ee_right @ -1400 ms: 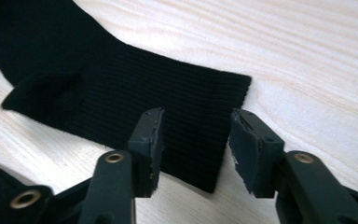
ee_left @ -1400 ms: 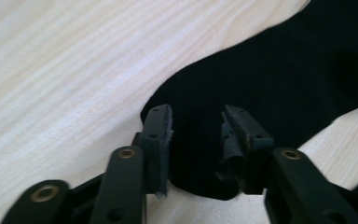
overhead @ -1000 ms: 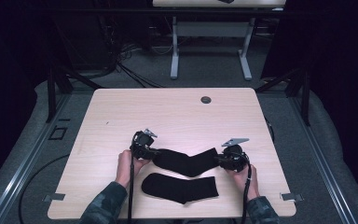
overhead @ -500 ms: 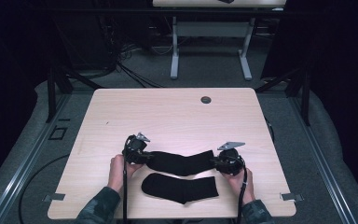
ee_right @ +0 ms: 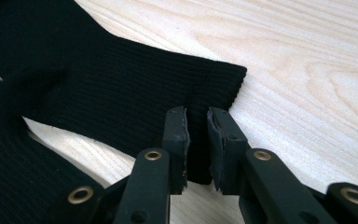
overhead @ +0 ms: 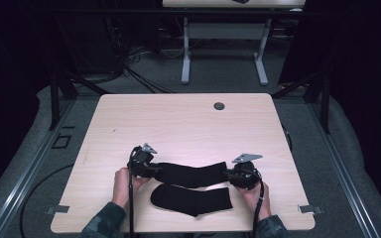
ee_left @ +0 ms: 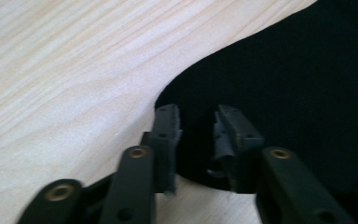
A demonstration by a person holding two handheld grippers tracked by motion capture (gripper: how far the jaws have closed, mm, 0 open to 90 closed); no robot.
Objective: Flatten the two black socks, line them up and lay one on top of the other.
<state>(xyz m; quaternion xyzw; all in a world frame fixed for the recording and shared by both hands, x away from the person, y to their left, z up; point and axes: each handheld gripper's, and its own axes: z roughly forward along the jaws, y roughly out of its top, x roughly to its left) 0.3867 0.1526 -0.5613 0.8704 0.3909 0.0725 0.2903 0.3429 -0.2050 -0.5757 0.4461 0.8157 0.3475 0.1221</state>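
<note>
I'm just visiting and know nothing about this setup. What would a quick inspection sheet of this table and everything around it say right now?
Surface: pale wooden table, small round dark grommet near far edge.
Job's things: two black knitted socks; upper sock stretched between grippers, lower sock flat near front edge.
Clutter: nothing seen.
Grippers: left gripper jaws around sock's edge; right gripper jaws pinching ribbed cuff.
Cables: one trails from each gripper toward the person.
Surroundings: grey floor, white-legged table behind, floor cables, dark curtains.
</note>
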